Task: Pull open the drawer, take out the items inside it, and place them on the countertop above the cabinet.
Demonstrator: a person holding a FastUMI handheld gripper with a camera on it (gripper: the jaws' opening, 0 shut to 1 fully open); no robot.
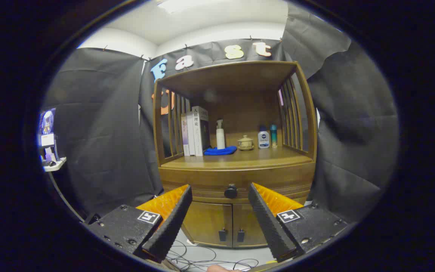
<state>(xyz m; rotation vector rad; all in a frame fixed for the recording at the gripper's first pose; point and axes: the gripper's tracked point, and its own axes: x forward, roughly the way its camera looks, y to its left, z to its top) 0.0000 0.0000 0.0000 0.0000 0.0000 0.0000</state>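
Note:
A wooden cabinet [236, 177] stands ahead against the black cloth wall. Its drawer [202, 181] is closed, with a round black knob [230, 191] at its middle. My gripper [220, 188] is open, some way short of the cabinet, and the knob appears in the gap between the two fingertips. The orange and black fingers [172, 223] hold nothing. Above the drawer lies the countertop [240, 160], under an open shelf frame. The drawer's inside is hidden.
On the countertop stand books [195, 130], a white spray bottle [220, 135], a blue cloth [220, 150], a small lidded pot [246, 142] and two small bottles [267, 136]. Two lower doors [225, 224] sit beneath the drawer. Cables [210, 258] lie on the floor.

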